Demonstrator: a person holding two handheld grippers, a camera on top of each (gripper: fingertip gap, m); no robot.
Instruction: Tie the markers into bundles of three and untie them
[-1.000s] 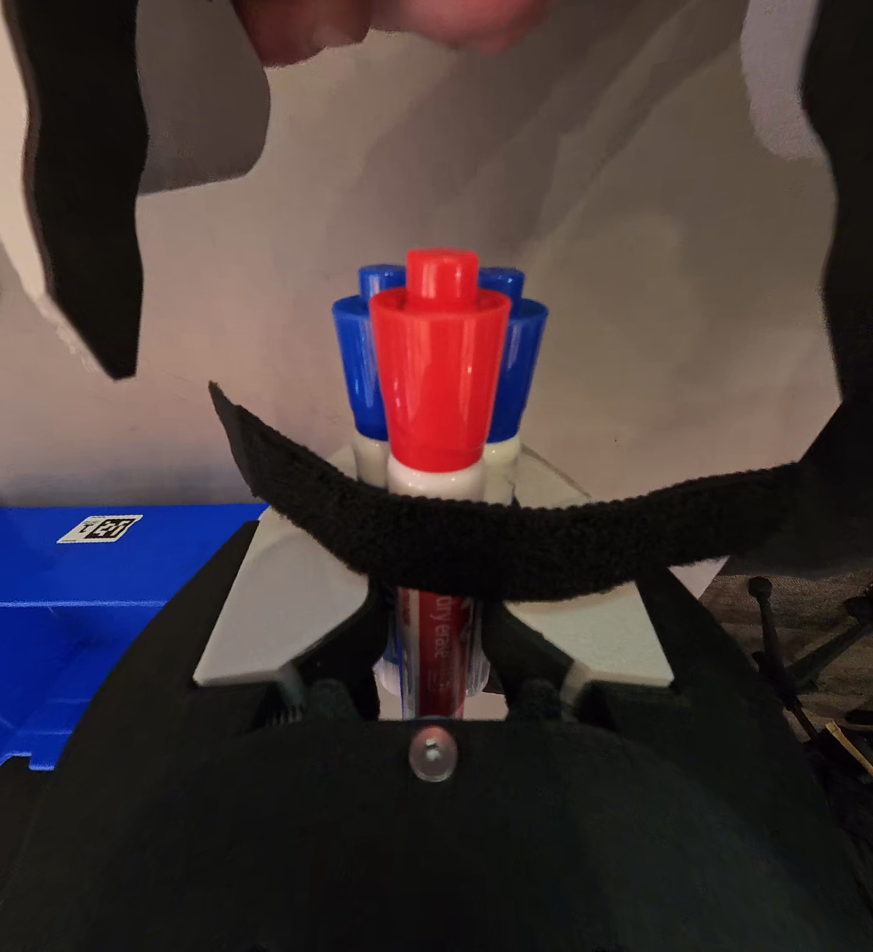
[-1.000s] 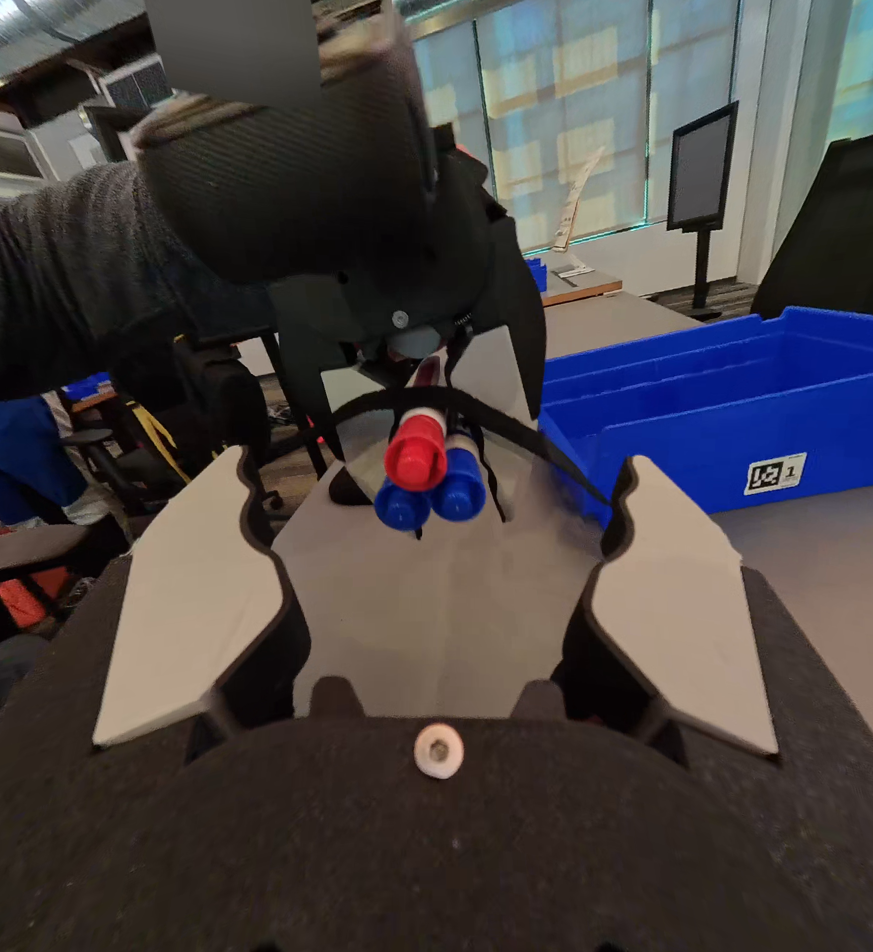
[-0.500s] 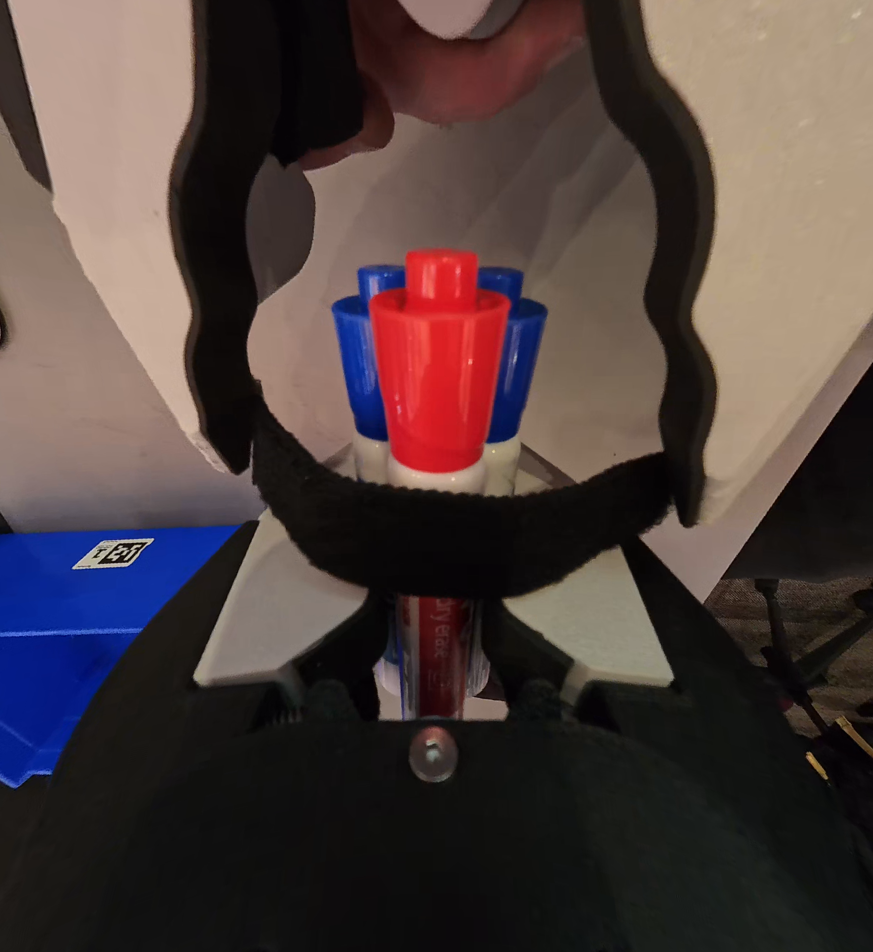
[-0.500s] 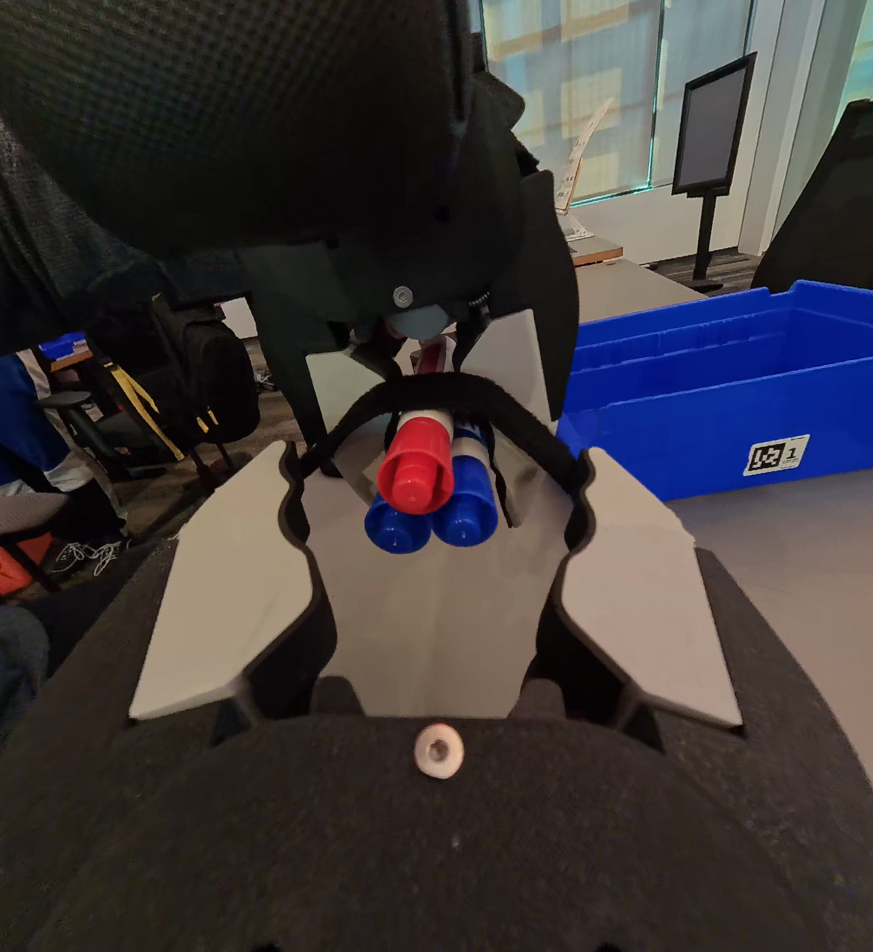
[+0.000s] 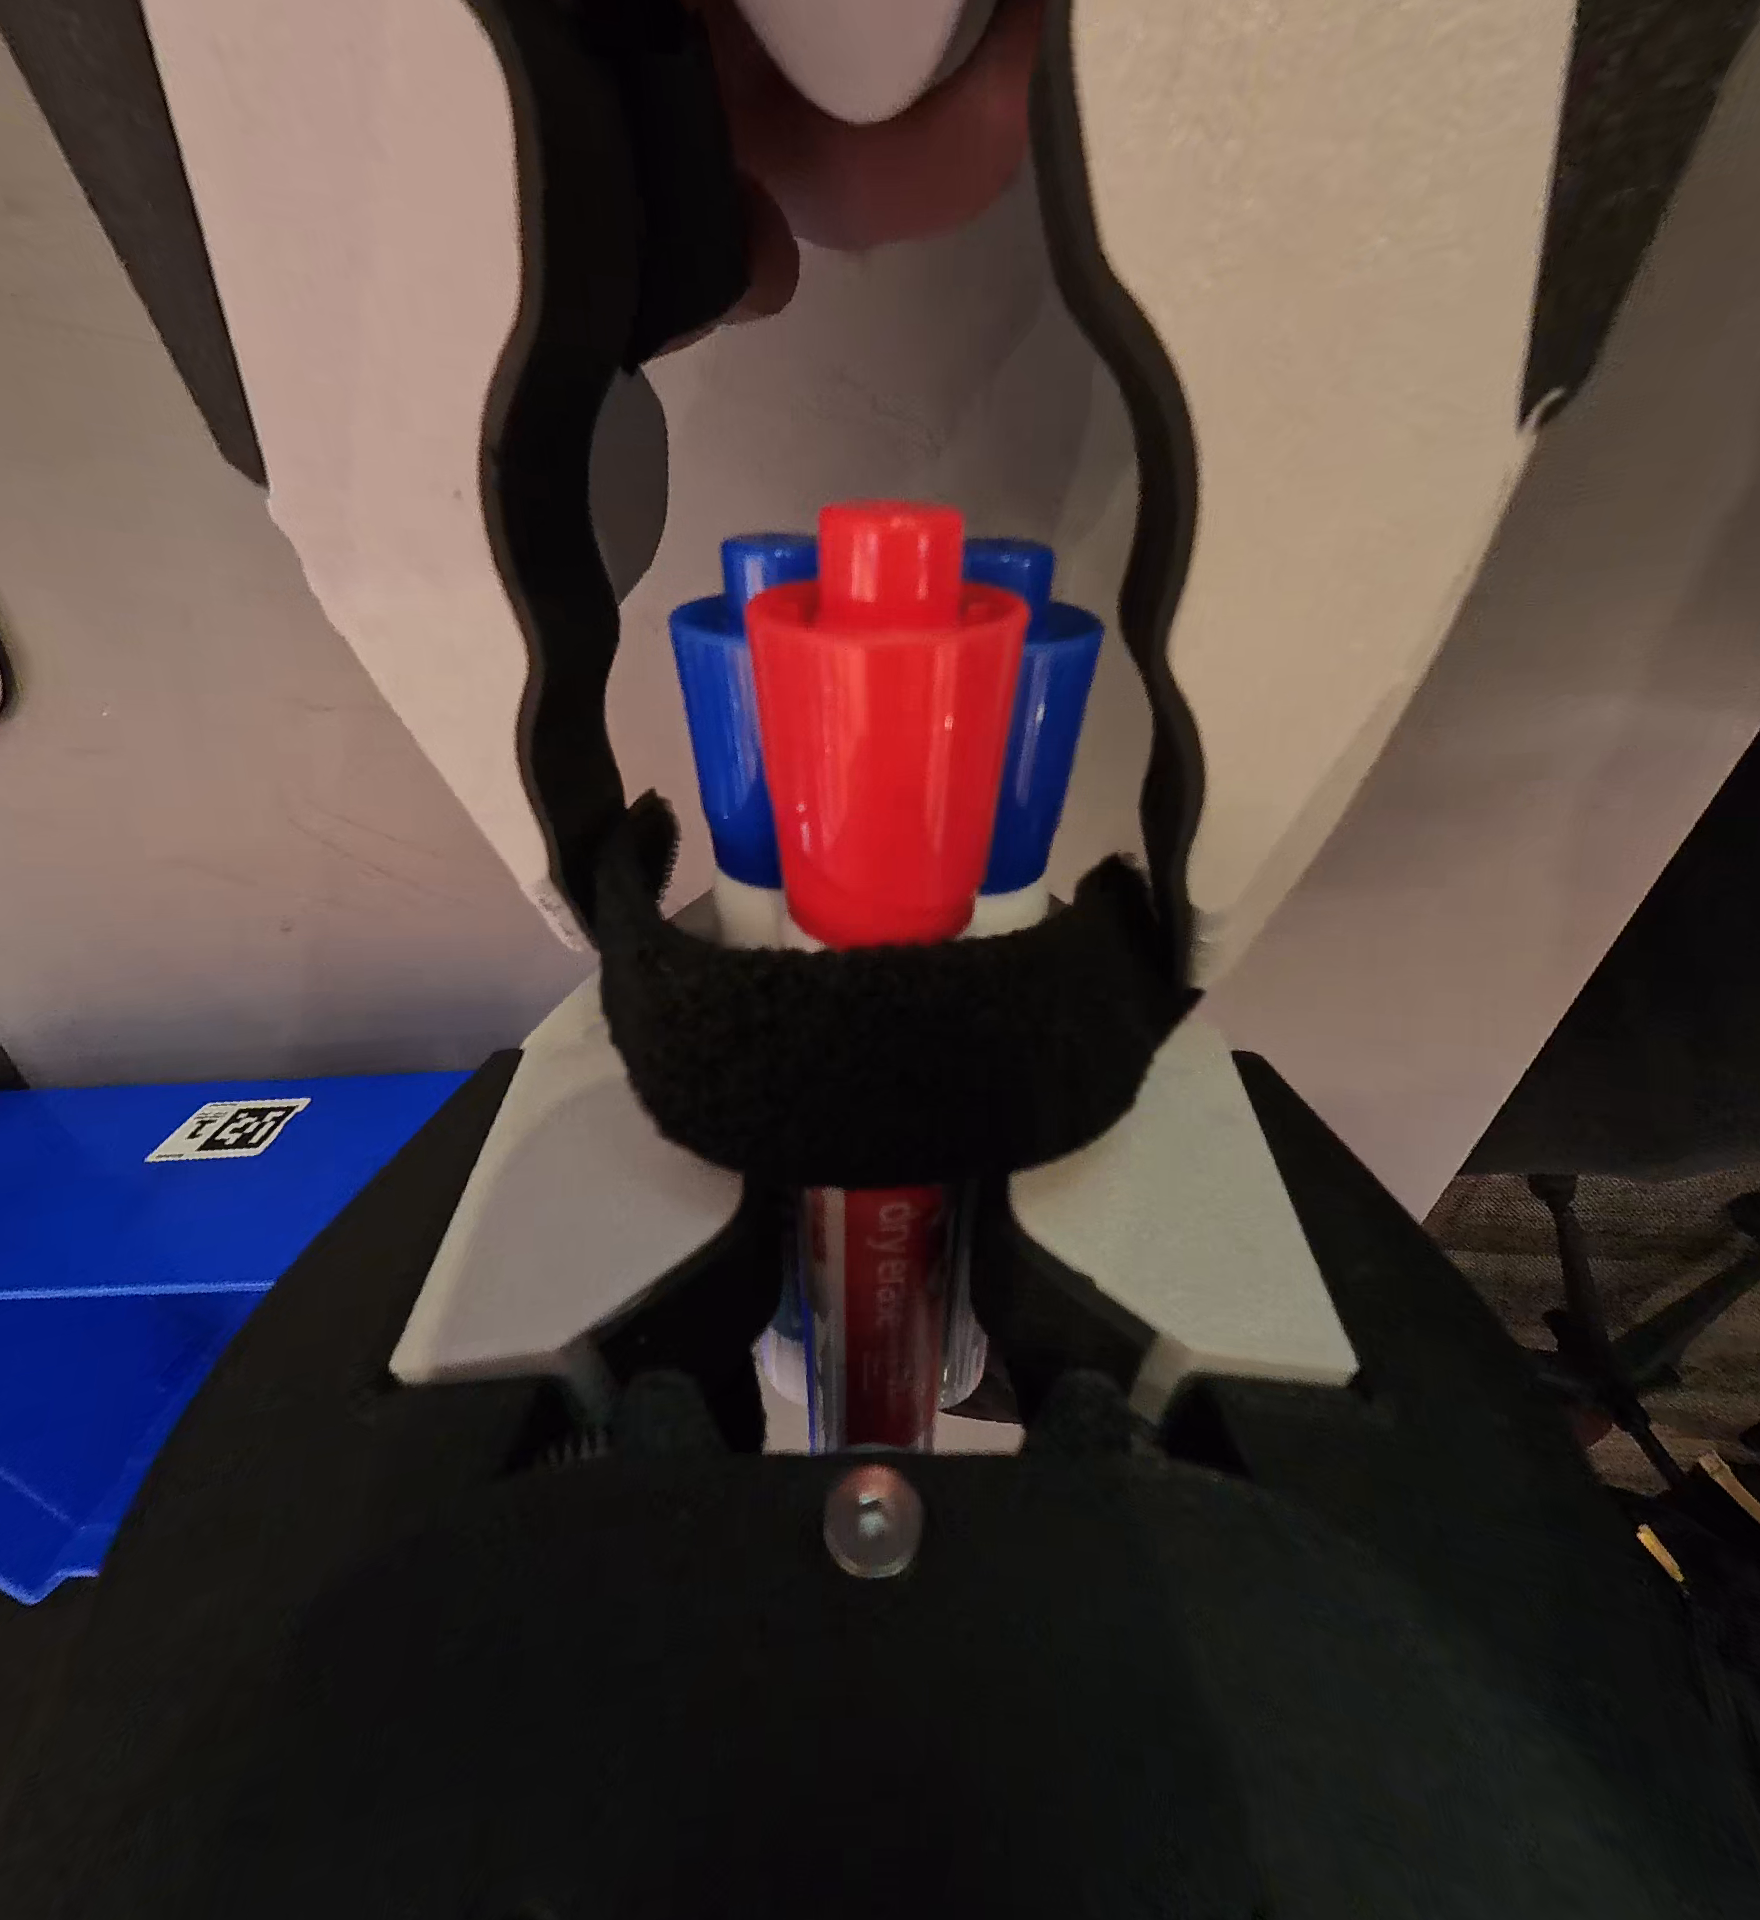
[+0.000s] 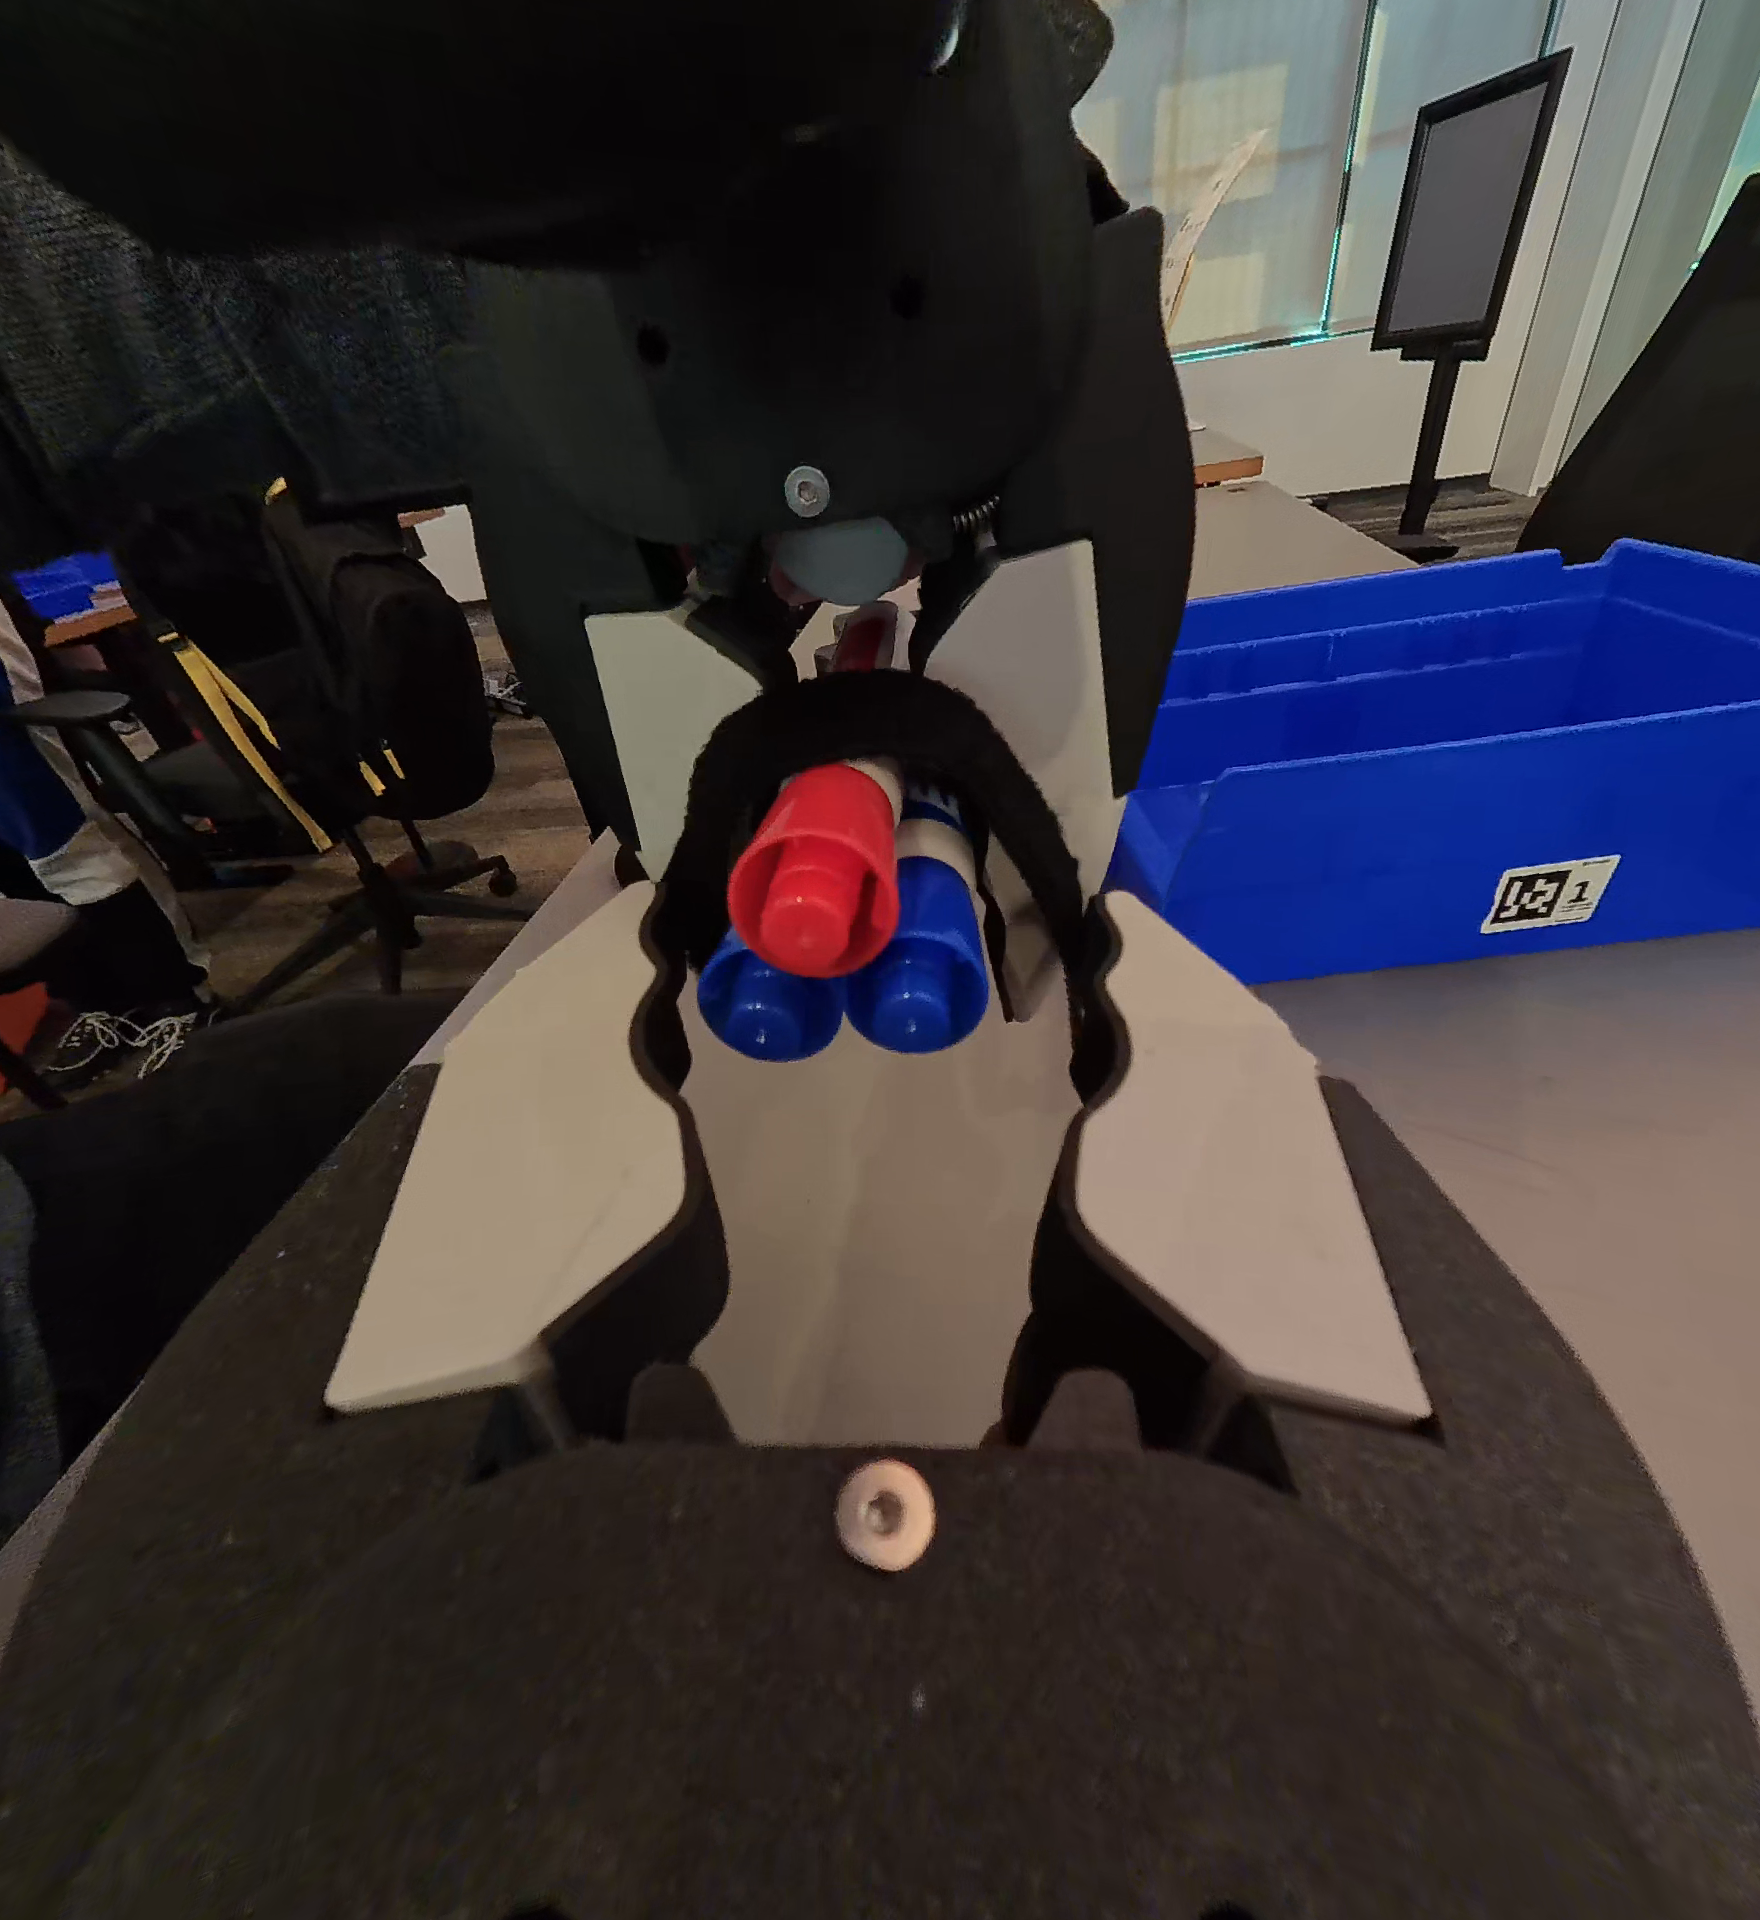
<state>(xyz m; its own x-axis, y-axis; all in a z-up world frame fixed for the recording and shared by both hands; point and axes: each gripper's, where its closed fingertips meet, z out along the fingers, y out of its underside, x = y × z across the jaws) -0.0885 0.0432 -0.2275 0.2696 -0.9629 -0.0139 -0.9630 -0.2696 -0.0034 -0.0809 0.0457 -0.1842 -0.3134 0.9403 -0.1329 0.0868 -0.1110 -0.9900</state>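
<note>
The left gripper (image 5: pixel 881 1216) is clenched on a bundle of three dry-erase markers, which it grips by the barrels so that the caps point away from its camera. The red marker (image 5: pixel 886 758) lies on top in this view, and the two blue markers (image 5: pixel 715 727) sit behind it, side by side and touching it. A black hook-and-loop strap (image 5: pixel 886 1049) passes across the white barrels just below the caps and curves up at both ends.

The right gripper (image 6: pixel 881 977) faces the left one from the opposite side. Its jaws are parted, and its two fingertips (image 6: pixel 663 987) stand on either side of the bundle, pressing against the two ends of the strap from outside; the caps of the markers sit between them. It does not close on the markers themselves. In the right wrist view the strap (image 6: pixel 881 717) arches over the red marker (image 6: pixel 814 883), and the two blue markers (image 6: pixel 767 1003) lie under it.

All this is in the air above a grey table (image 6: pixel 1582 1195). A blue plastic bin (image 6: pixel 1478 748) with a small square code sticker (image 6: pixel 1541 894) stands on the table, near the bundle at the right in the right wrist view. Farther away are an office chair (image 6: pixel 377 831) and a dark screen on a stand (image 6: pixel 1458 208) by the windows
</note>
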